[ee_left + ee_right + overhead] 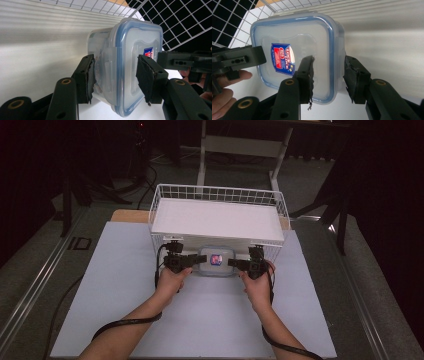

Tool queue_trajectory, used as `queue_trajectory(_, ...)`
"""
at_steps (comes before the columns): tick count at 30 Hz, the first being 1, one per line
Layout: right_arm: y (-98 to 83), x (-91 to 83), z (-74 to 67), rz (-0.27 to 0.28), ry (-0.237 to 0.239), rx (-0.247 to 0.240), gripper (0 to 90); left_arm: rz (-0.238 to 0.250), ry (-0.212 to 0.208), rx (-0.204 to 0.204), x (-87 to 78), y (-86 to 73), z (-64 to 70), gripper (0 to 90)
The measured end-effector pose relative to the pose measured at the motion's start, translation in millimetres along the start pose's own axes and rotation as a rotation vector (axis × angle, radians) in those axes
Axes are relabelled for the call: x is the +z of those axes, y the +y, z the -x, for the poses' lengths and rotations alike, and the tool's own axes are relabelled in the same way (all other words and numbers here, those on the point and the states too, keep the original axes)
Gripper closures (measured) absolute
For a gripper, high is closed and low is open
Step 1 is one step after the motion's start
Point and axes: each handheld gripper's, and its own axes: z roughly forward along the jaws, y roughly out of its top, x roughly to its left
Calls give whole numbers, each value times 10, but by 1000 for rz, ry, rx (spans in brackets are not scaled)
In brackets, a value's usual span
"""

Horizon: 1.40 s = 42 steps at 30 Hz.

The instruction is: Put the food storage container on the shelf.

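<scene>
the clear plastic container (pixel 216 261) with a blue-rimmed snap lid and a red-and-blue label sits at the near opening of the white wire basket (pixel 220 195), under the basket's white shelf panel (pixel 215 218), roughly midway between left and right on the counter (pixel 115 285). the basket stands at the far middle of the counter.

left gripper (pixel 196 260): approaches the container from the left. in the left gripper view the left gripper (pixel 115 75) is clenched on the container (pixel 125 62), one pad against the lid face and the other against the body on the opposite side, with the lid edge and its side latch between the jaws.

right gripper (pixel 236 263): approaches the container from the right. in the right gripper view the right gripper (pixel 329 75) straddles the opposite lid edge of the container (pixel 297 40). one pad lies on the lid face just beside the label; the other stands at the side wall. whether both pads press cannot be told.

each gripper view shows the other gripper's jaw at the far side of the lid. the person's hands hold both grippers near the basket's front edge.
</scene>
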Motion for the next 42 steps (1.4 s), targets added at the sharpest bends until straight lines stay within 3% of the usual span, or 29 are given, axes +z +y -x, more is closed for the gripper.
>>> queue_trajectory(1,3,34,6,3,-16,-15,602,3,0,-15,19,-10,12,494)
queue_trajectory(2,-1,52,-8,-5,-1,-1,609,1,-3,-14,27,-15,11,480)
queue_trajectory(3,6,53,-15,10,-34,-29,609,16,21,25,18,-8,-16,477)
queue_trajectory(5,-2,72,-19,22,-29,-38,604,42,31,53,6,-8,-10,475)
queue_trajectory(10,-6,101,-56,41,-43,-57,602,44,53,66,40,-21,-11,446)
queue_trajectory(12,-6,110,-62,37,-29,-41,598,47,55,65,52,-17,-7,444)
queue_trajectory(14,-7,120,-26,64,-47,-68,582,46,57,73,60,-16,-4,434)
queue_trajectory(15,-13,127,-44,46,-16,-32,569,47,59,72,68,-18,-1,429)
queue_trajectory(17,-19,141,-34,60,-21,-43,540,43,60,67,79,-20,-2,414)
queue_trajectory(19,-29,144,-37,77,-18,-39,531,55,80,73,77,-25,-3,409)
queue_trajectory(22,-39,160,-47,80,-20,-44,511,73,142,123,50,-11,7,409)
queue_trajectory(30,-79,158,-77,91,-26,-75,498,101,131,119,-38,-28,-14,420)
queue_trajectory(32,-96,156,-83,95,-32,-94,497,97,113,82,-48,-70,3,420)
queue_trajectory(34,-117,134,-101,90,-44,-96,499,90,108,96,-62,-108,8,420)
queue_trajectory(38,-192,82,-128,102,-46,-178,524,89,94,108,-123,-210,44,409)
queue_trajectory(42,-323,54,-207,76,-54,-257,545,99,61,170,-217,-330,76,285)
